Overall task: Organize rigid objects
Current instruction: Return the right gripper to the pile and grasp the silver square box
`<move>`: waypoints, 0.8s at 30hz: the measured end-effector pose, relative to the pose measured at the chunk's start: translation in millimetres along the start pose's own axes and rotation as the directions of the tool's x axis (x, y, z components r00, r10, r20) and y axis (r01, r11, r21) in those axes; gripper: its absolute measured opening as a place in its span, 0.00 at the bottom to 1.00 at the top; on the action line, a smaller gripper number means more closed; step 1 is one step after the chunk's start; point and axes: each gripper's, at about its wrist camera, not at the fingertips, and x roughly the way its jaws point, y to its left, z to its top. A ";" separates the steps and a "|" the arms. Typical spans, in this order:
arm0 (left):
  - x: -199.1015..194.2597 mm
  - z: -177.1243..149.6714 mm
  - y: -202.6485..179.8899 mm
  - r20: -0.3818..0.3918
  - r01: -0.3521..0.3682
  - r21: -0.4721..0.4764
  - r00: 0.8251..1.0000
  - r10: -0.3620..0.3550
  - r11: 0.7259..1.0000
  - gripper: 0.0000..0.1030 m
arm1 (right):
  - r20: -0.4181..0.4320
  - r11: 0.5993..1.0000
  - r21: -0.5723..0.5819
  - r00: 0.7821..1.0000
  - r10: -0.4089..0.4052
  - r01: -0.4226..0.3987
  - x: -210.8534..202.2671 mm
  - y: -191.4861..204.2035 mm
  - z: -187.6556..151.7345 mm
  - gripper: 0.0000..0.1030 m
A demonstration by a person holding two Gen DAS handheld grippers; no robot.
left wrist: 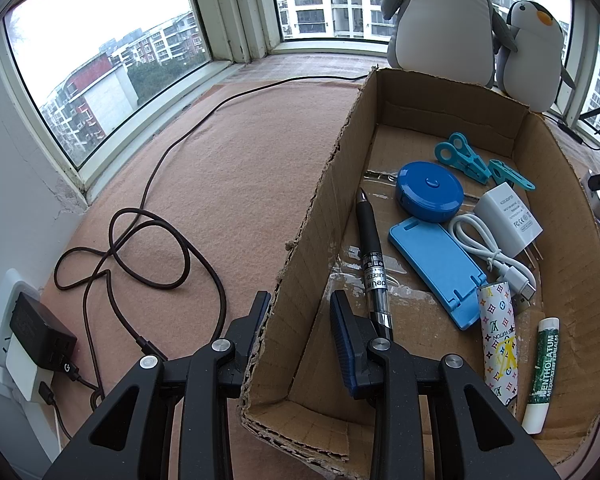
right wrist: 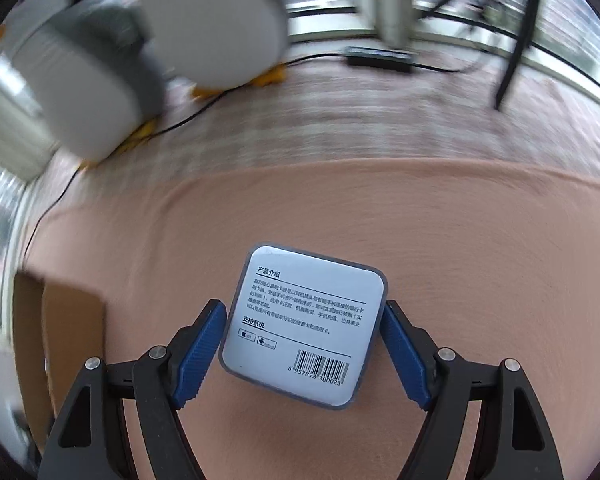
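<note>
My left gripper (left wrist: 300, 298) is shut on the left wall of an open cardboard box (left wrist: 300, 240), one finger outside and one inside. In the box lie a black pen (left wrist: 370, 248), a round blue tape measure (left wrist: 429, 190), a blue phone stand (left wrist: 436, 268), a white charger (left wrist: 508, 220) with its cable (left wrist: 488, 252), teal clips (left wrist: 464, 156), a patterned tube (left wrist: 498, 340) and a green lip balm stick (left wrist: 542, 372). My right gripper (right wrist: 302, 308) is shut on a flat square case (right wrist: 304, 324) with a barcode label, held above the pink cloth (right wrist: 460, 260).
A dark cable (left wrist: 156, 248) loops over the cloth left of the box and runs to a black adapter (left wrist: 40, 336) in a wall socket. Two plush penguins (left wrist: 440, 20) stand behind the box at the window. In the right wrist view the box's corner (right wrist: 60, 340) shows at lower left and black tripod legs (right wrist: 516, 40) at the back.
</note>
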 end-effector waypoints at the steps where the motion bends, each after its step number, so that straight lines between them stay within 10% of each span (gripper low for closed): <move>1: 0.0 -0.1 0.0 0.000 0.000 0.000 1.000 0.000 1.000 0.31 | -0.002 0.999 -0.042 1.000 0.018 -0.018 0.4 4.7 -3.6 0.73; 9: -0.2 1.3 -0.4 0.002 -0.005 -0.002 1.000 0.005 1.000 0.31 | -0.008 0.933 -0.352 0.997 0.072 -0.070 -5.0 39.9 -47.1 0.73; 24: -0.2 0.9 -0.5 0.003 -0.005 -0.002 1.000 0.005 1.000 0.31 | 0.007 0.979 -0.179 0.995 -0.097 0.097 6.5 49.7 -51.2 0.73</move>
